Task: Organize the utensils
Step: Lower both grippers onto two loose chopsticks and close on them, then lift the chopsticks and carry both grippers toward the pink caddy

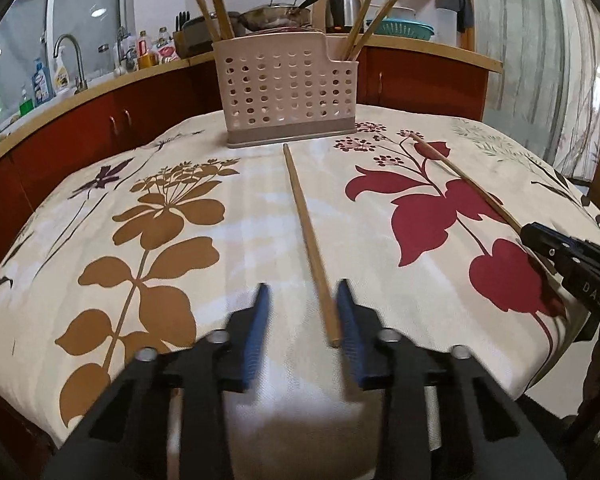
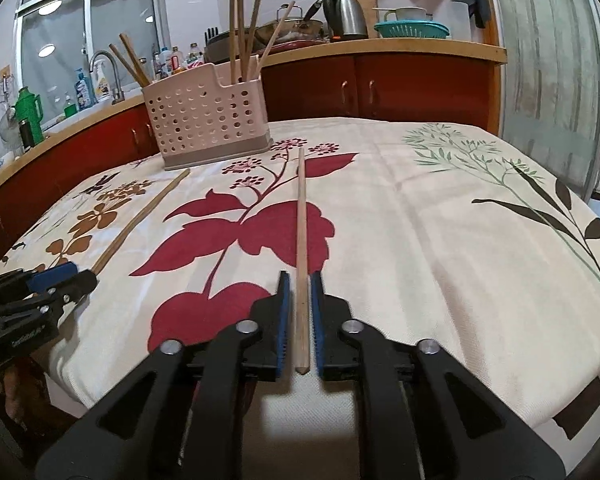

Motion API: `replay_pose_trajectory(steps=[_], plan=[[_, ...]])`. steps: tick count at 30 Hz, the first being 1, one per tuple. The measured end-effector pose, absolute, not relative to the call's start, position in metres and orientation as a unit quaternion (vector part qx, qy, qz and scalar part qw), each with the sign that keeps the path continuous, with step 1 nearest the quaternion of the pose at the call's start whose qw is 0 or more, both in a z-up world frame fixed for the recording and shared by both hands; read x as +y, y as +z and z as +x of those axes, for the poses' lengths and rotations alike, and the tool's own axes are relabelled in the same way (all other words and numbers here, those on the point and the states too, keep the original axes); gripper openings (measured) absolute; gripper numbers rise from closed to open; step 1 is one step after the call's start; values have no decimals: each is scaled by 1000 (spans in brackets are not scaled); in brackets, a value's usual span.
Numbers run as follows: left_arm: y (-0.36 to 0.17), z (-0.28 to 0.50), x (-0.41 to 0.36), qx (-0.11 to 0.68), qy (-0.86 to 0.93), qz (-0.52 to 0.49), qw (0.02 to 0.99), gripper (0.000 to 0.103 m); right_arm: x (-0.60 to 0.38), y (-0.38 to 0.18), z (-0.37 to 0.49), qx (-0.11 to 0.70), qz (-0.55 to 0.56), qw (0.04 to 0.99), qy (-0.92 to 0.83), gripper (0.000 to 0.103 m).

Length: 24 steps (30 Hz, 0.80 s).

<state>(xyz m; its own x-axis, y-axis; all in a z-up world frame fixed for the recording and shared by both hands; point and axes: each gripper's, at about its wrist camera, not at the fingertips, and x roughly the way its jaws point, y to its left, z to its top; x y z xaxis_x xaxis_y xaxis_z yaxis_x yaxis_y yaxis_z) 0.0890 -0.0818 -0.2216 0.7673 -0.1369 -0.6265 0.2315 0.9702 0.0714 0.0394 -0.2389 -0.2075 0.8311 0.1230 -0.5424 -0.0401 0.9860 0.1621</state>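
Left claw low over worktop, pointing at holder. Pads wide apart; brown chopstick flat on cloth btwn them, near end just beside right pad, w/ thin end toward holder. Right claw low too, aimed same way. Pads close either side of pale chopstick, thin gaps showing, not clamped. More sticks standing up in holder, at both ends.

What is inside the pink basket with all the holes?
Wooden chopsticks stand in the utensil holder, some at each end, tops poking out. Their lower ends and the holder's bottom are hidden behind its perforated wall.
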Motion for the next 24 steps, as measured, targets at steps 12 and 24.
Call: replay_pose_trajectory(steps=[12,24], plan=[[-221,88,-72,314,-97,81,941,7,-229,-207,33,287,26,957,40,23],[-216,83,-66,301,-97,80,945,7,-229,-207,27,290,14,956,38,14]])
